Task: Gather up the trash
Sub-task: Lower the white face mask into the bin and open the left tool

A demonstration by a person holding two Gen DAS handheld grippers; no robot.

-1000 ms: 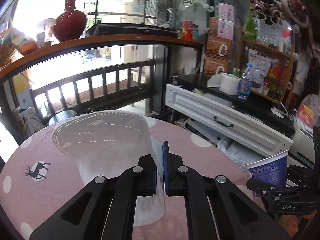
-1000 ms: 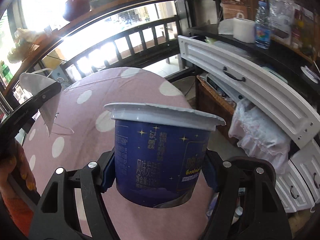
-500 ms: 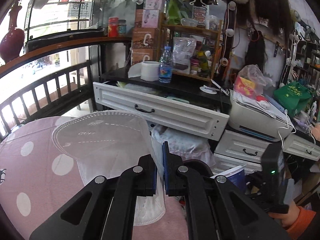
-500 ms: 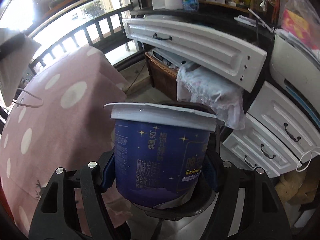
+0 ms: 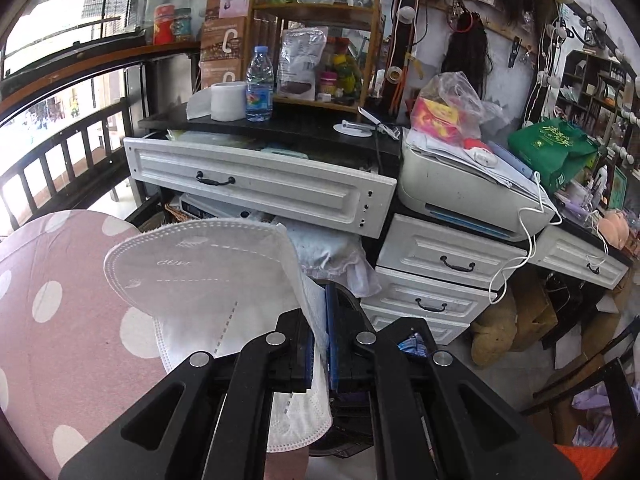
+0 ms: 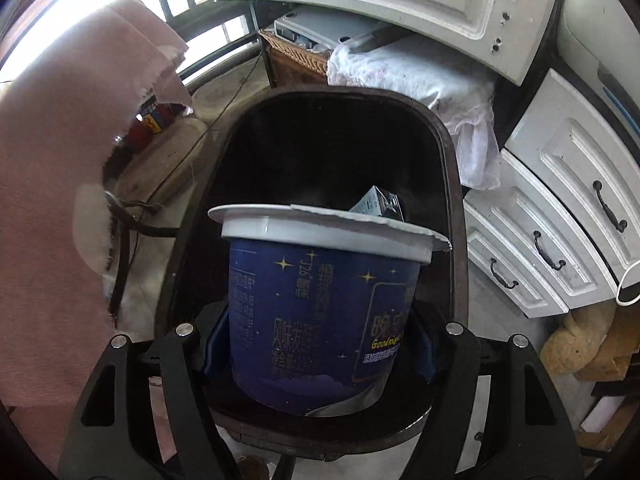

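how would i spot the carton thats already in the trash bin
Find the dark oval bin on the floor in front of the white drawers. Inside, behind the blue cup, a small grey-and-black carton pokes up, the only boxy thing there.

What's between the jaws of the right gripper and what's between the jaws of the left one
In the right wrist view, the right gripper clamps a blue cup. In the left wrist view, the left gripper pinches a white face mask.

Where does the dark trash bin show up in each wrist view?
Left wrist: only slivers of the dark oval trash bin show low centre, behind the hand-held gripper.
Right wrist: the bin's rim fills the centre, open mouth facing the camera.
Shared landmark: the long white drawer front.
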